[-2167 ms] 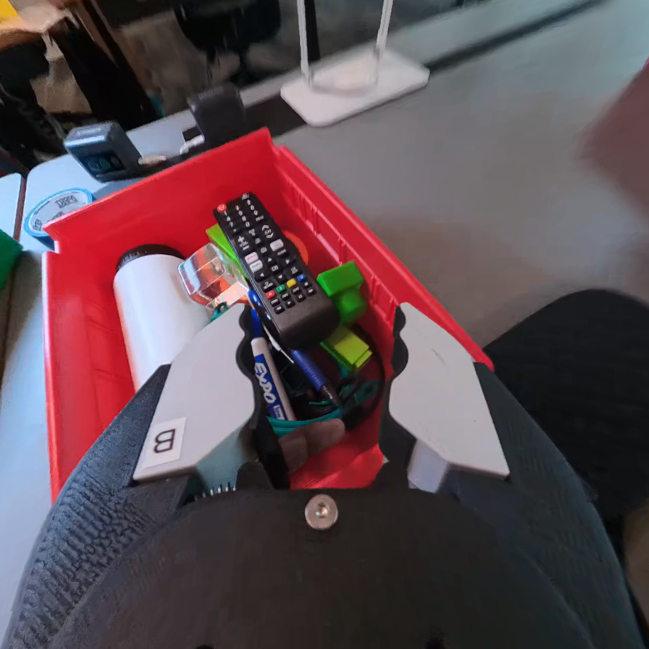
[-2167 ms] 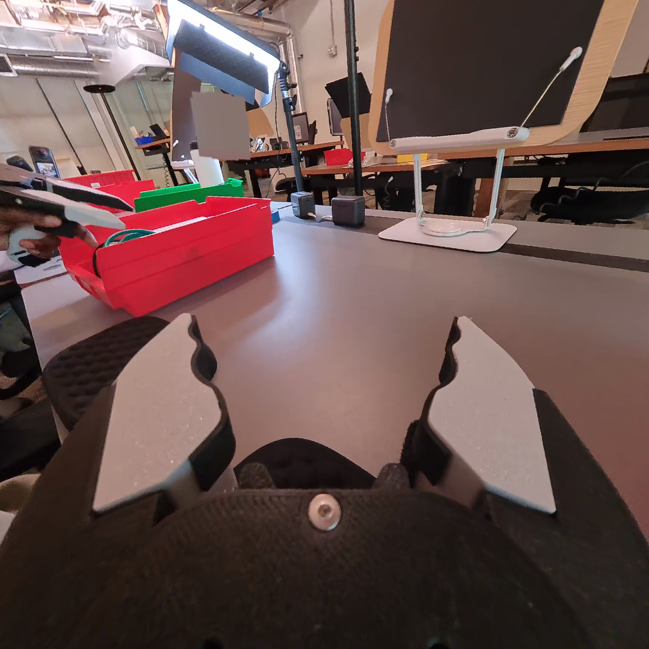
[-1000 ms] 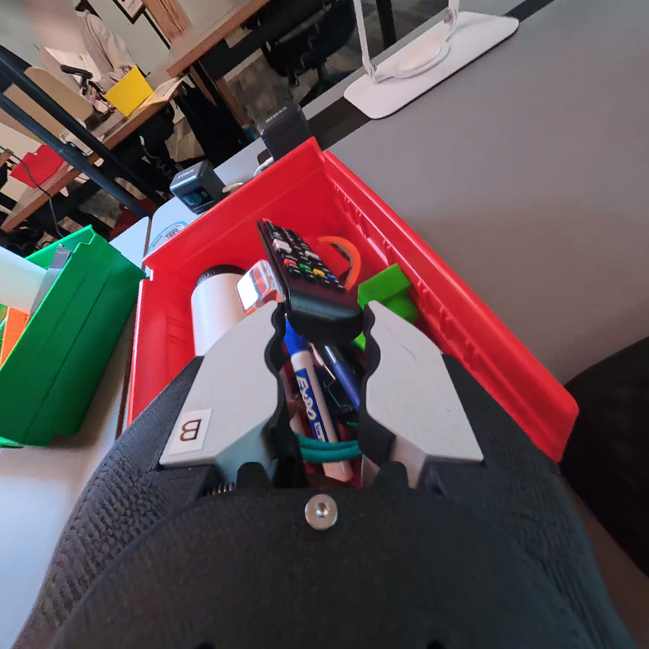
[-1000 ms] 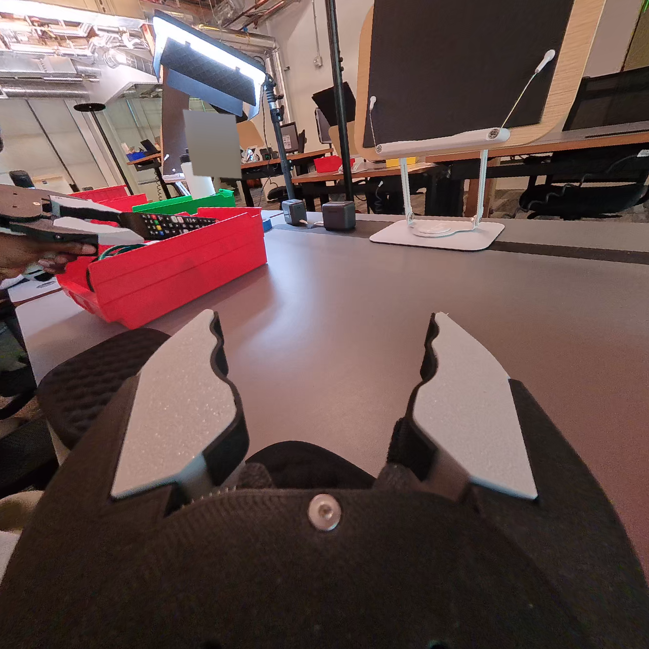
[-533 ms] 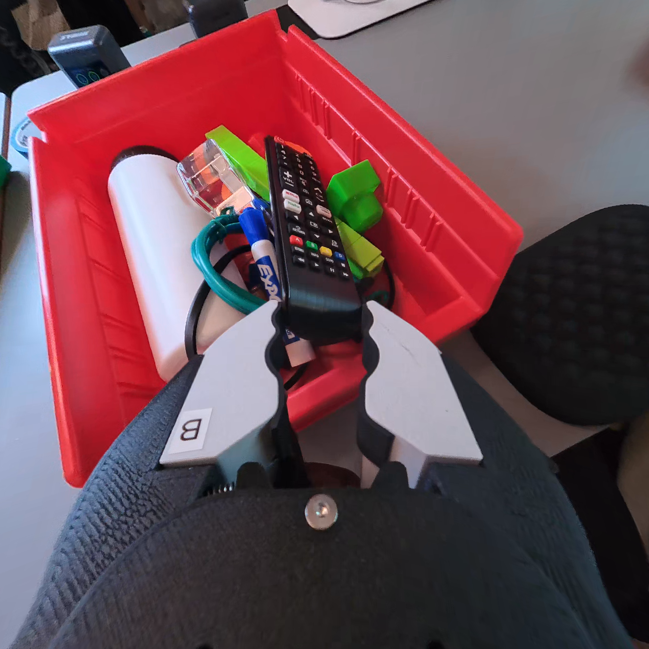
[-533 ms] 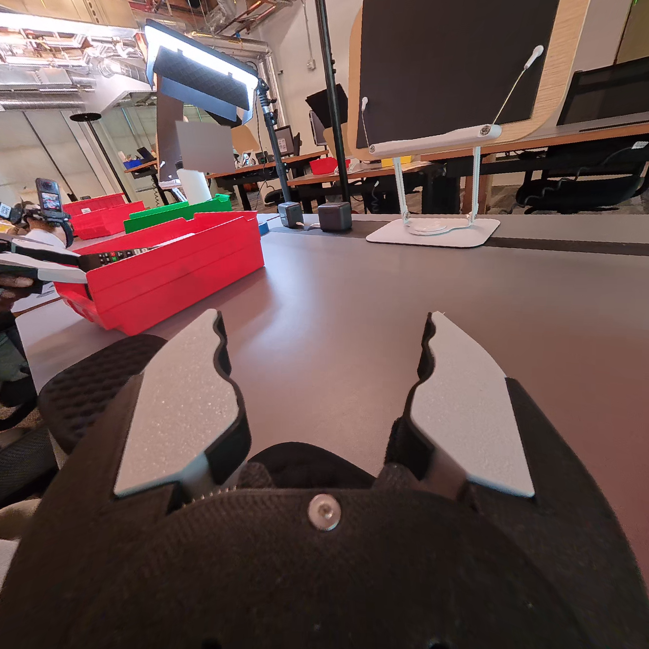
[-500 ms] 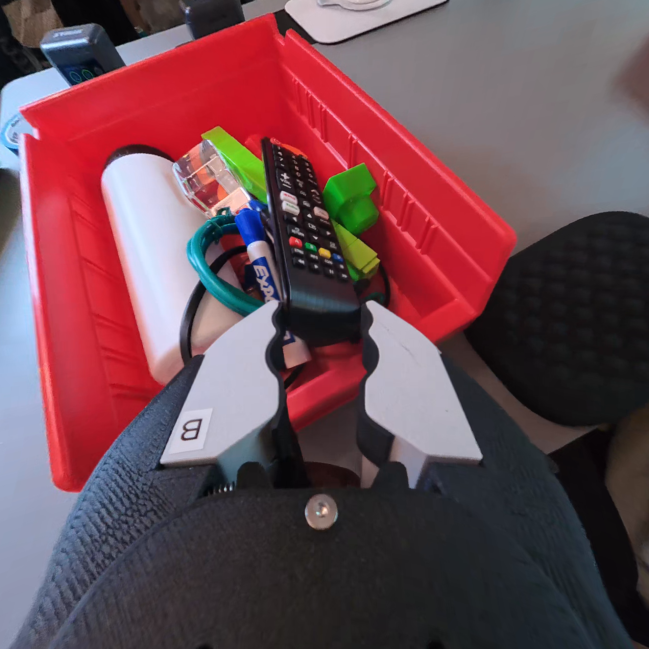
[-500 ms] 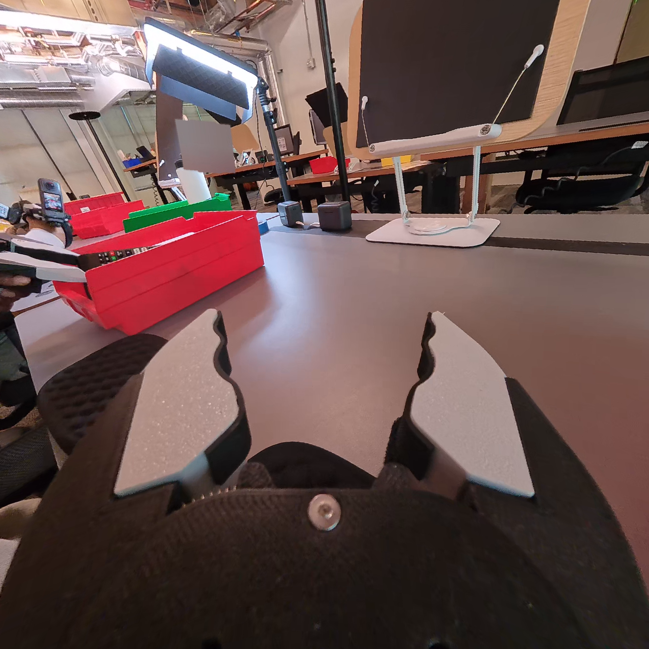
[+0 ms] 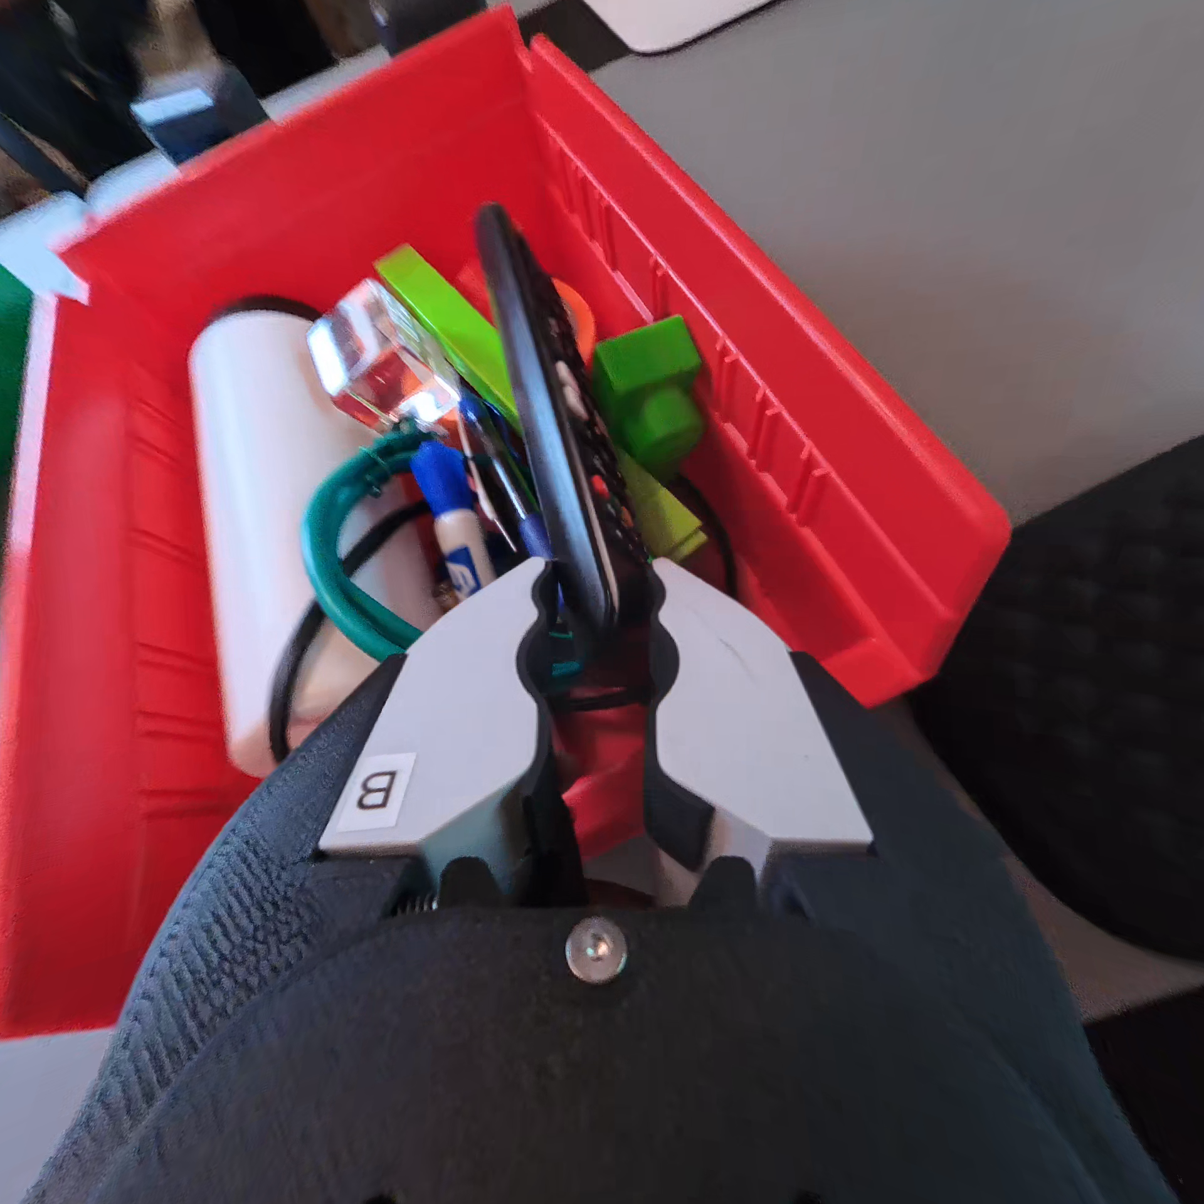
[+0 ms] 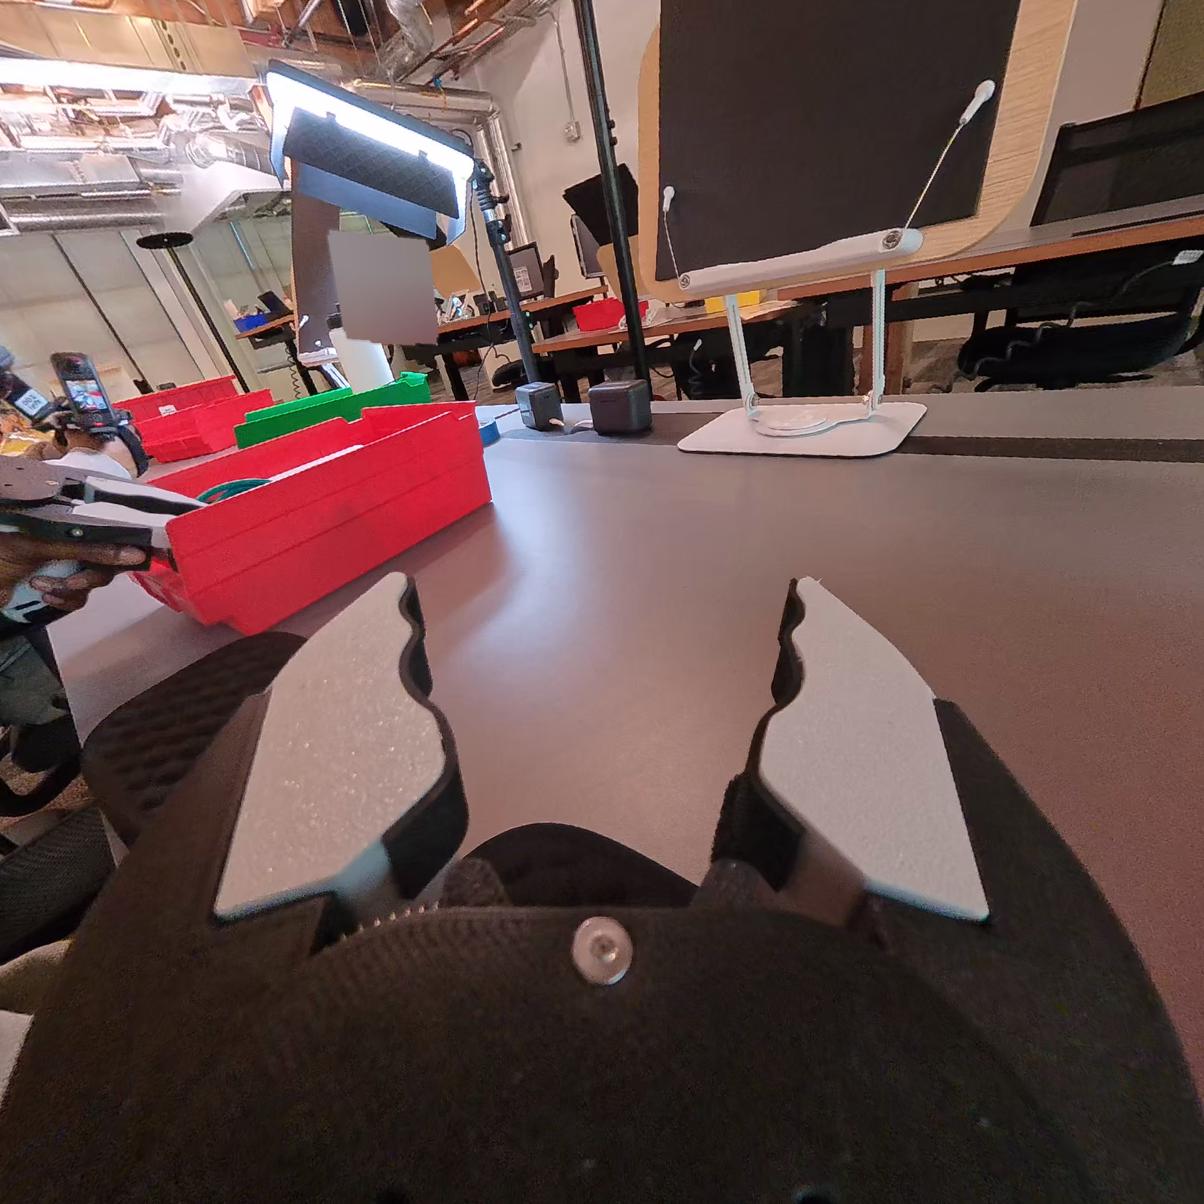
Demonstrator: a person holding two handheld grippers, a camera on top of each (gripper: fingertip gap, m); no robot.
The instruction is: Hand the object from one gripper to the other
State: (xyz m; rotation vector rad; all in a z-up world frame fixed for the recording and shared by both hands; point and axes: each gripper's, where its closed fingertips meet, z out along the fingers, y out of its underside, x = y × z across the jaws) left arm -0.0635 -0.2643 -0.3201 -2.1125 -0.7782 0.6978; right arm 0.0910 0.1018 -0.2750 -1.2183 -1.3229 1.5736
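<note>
My left gripper (image 9: 596, 573) is shut on the near end of a black remote (image 9: 554, 443). The remote stands on its long edge, buttons facing right, slanting up and away over the red bin (image 9: 782, 391). In the bin lie a white cylinder (image 9: 254, 488), a green cable (image 9: 332, 573), a blue marker (image 9: 456, 515), green blocks (image 9: 651, 397) and a clear block (image 9: 378, 365). My right gripper (image 10: 602, 586) is open and empty above the grey table (image 10: 814, 554). In the right wrist view the left gripper (image 10: 130, 515) is at the red bin's (image 10: 339, 521) near end; the remote is hidden there.
A black mesh chair back (image 9: 1075, 684) sits right of the bin, below the table edge. A green bin (image 10: 326, 410) and more red bins (image 10: 189, 417) stand behind. Two small black cubes (image 10: 619, 407) and a white stand (image 10: 808, 423) are at the table's far side. Across from one pair of fingers to the other is roughly 40 cm. About 11 cm separates my left fingertips from the white cylinder (image 9: 254, 488).
The left gripper closed on the remote and lifted its near end. In the last half second the remote rolled from flat onto its edge and the fingers closed further. The right gripper barely moved.
</note>
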